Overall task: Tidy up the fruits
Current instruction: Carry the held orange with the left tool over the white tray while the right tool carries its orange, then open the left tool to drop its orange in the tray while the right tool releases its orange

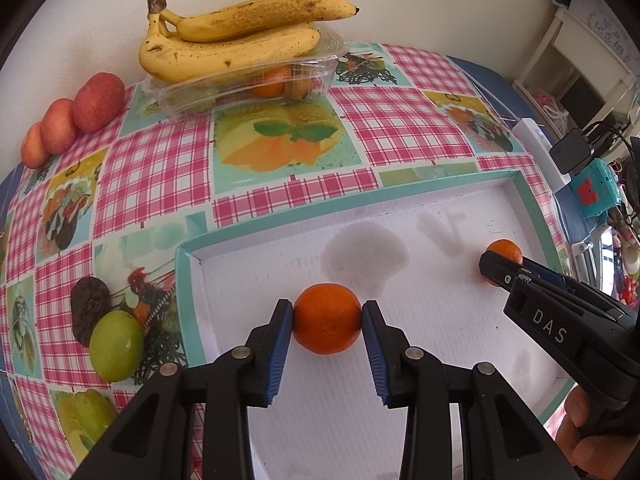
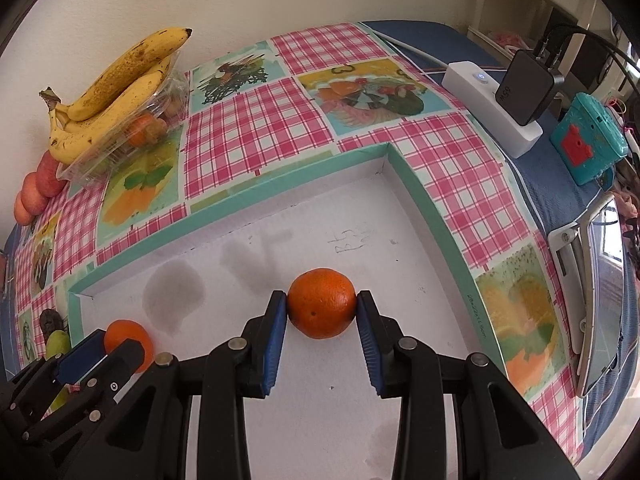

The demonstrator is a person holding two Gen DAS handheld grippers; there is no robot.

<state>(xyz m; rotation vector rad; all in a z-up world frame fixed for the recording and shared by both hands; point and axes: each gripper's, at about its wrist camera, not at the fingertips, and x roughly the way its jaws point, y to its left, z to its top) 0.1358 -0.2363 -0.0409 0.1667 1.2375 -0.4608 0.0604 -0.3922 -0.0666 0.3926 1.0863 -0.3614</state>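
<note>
The left gripper [image 1: 327, 318] is clamped on a round, dimpled orange [image 1: 327, 319], its ribbed blue pads [image 1: 280, 344] pressing both sides, over the white floor of a shallow box [image 1: 192, 272] with a teal rim. The right gripper [image 2: 322, 308] grips a second orange [image 2: 322, 303] the same way, further along the same box, to the right of the left one. Each fruit sits low against the matte, slightly stained white surface; whether it touches cannot be told.

Left of the left gripper, on the glossy pink-checked tablecloth [image 1: 156, 176] with printed fruit panels, lie a smooth green fruit [image 1: 116, 346] and, just behind it, a dark wrinkled one [image 1: 91, 306]. Far ahead, spotted yellow bananas [image 1: 228, 40] rest on a clear plastic punnet [image 1: 256, 80], with three reddish apples [image 1: 76, 116] in a row to its left.

Only the left view shows "DAS" moulded in the right gripper's black body and a hand [image 1: 592, 432] beneath it. Only the right view shows faint pencil scrawl ahead of its orange, unreadable, small writing on the box's outer right wall, a white power strip [image 2: 492, 108] carrying a black charger [image 2: 528, 84] marked with small pale characters, a teal toy [image 2: 584, 140] with a red piece, and a tablet [image 2: 600, 292] on the blue cloth.
</note>
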